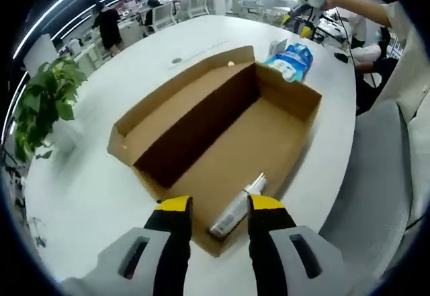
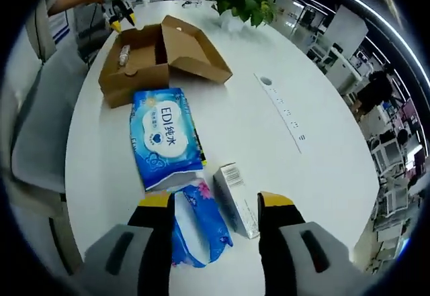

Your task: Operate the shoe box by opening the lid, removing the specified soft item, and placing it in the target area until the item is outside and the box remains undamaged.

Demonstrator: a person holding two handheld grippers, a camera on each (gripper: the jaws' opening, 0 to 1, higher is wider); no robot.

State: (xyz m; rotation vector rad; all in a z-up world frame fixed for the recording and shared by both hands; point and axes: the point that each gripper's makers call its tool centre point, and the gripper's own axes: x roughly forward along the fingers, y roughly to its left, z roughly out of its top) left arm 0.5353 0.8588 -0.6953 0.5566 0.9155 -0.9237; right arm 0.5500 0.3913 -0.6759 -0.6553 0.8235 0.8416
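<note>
Brown cardboard, your shoe box lies open on the white table, a silver tube inside near your left gripper, jaws spread, grasping nothing. Your right gripper hovers, jaws released, over the blue wipes pack and small carton outside the box.

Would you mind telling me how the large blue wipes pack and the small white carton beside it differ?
The wipes pack is a soft, flat blue pouch; the white carton is a rigid, narrow box. The wipes pack is much larger than the carton. Both lie flat on the white table, outside the open shoe box.
</note>
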